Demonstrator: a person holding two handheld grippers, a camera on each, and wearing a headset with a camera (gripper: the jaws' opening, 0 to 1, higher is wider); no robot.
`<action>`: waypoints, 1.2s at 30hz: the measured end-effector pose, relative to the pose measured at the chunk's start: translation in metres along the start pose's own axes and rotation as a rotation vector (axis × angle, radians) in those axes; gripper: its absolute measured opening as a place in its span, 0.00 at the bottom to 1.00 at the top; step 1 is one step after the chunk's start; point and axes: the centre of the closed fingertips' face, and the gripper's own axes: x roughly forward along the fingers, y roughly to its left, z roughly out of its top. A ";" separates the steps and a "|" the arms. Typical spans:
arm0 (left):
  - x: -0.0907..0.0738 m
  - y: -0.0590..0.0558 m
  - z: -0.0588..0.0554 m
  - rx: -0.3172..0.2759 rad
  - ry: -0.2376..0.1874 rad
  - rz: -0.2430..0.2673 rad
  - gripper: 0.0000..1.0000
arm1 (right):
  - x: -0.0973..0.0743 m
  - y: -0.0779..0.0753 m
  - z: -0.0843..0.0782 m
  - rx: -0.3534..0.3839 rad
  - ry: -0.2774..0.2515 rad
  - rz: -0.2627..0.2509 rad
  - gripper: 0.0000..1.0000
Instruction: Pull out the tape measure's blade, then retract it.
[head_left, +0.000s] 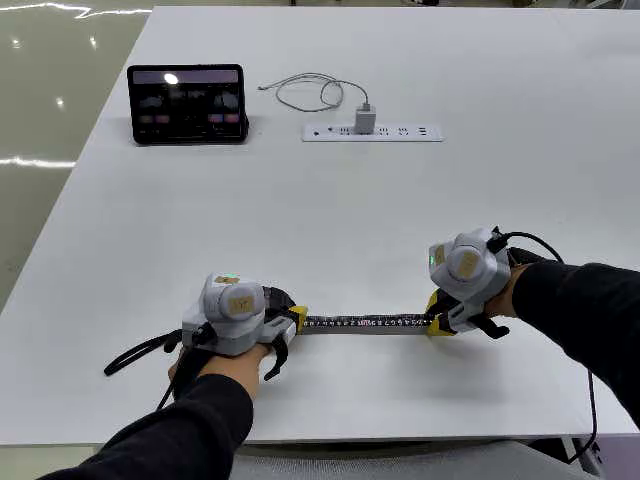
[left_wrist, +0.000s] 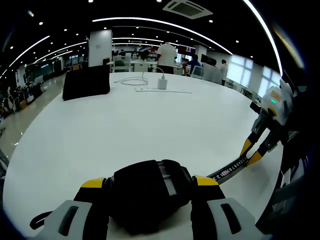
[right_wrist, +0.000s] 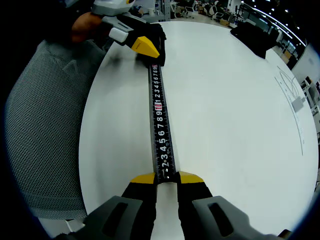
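The black tape measure case (left_wrist: 150, 192) sits between the yellow-tipped jaws of my left gripper (left_wrist: 150, 182), which is shut on it near the table's front edge (head_left: 283, 312). Its dark numbered blade (right_wrist: 160, 125) runs flat along the white table (head_left: 365, 322) to my right gripper (right_wrist: 162, 177), whose yellow tips are shut on the blade's end. In the head view the right gripper (head_left: 437, 322) holds that end at the right, and the left gripper (head_left: 285, 325) is at the left. About fifteen centimetres of blade show between them.
A dark tablet (head_left: 187, 103) stands at the back left. A white power strip (head_left: 372, 131) with a charger and coiled cable (head_left: 312, 92) lies at the back middle. The white table's (head_left: 350, 220) front edge is close to my arms, with a grey mesh chair (right_wrist: 45, 130) below it.
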 end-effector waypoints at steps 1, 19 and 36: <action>0.000 0.000 0.000 0.000 0.000 0.000 0.63 | 0.000 0.000 0.001 0.000 -0.001 0.000 0.11; 0.000 0.000 0.000 -0.001 0.002 -0.001 0.63 | 0.004 0.001 0.012 0.008 -0.014 0.004 0.11; 0.000 0.000 0.000 -0.002 0.002 -0.002 0.63 | 0.008 0.003 0.021 0.007 -0.029 0.005 0.11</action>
